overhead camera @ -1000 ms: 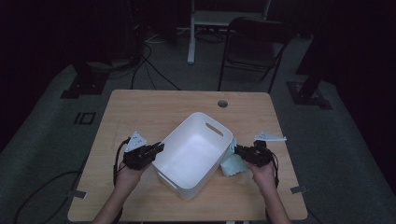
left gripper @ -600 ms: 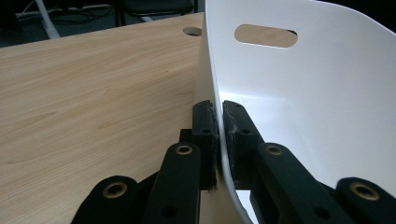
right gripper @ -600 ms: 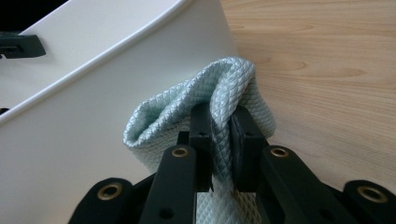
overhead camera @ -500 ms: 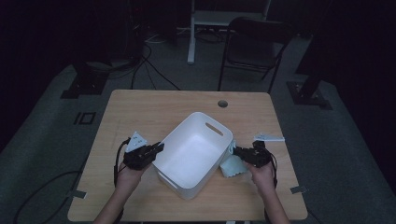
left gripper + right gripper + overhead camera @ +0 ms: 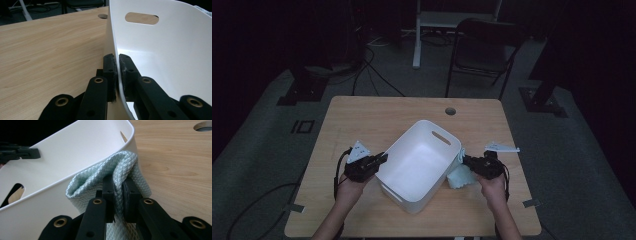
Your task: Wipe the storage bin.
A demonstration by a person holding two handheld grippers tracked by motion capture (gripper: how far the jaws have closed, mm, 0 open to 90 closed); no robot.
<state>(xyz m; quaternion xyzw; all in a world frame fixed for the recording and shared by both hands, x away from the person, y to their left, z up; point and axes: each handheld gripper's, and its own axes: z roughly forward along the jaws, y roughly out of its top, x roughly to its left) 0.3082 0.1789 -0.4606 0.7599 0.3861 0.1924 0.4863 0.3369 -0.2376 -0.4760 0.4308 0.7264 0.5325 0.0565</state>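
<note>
While my left gripper [image 5: 117, 72] stays pinched on the bin's [image 5: 419, 162] thin white wall, one jaw inside and one outside, almost nothing about it differs from a second ago: same spot, at the bin's 8 o'clock in the high view. My right gripper [image 5: 119, 192] is pressed together on a fold of the pale green cloth [image 5: 110, 173], and it has edged a little toward the bin, so the cloth now bunches against the rim at the bin's 4 o'clock. The bin itself has not shifted on the table [image 5: 362, 117].

I take this to mean both grips are settled: the bin is steadied, and the cloth is ready to go up over the rim and inside, though it is not over it yet.

Some things I cannot make out. In the high view my hands and both grippers [image 5: 364, 165] [image 5: 472, 162] are dark lumps, and the jaws are too small to read there. The cloth's [image 5: 460, 176] lower part is cut off in the right gripper view, so I cannot tell how much hangs or lies on the table. The bin's floor looks bare, but its near corner is hidden behind the wall.
</note>
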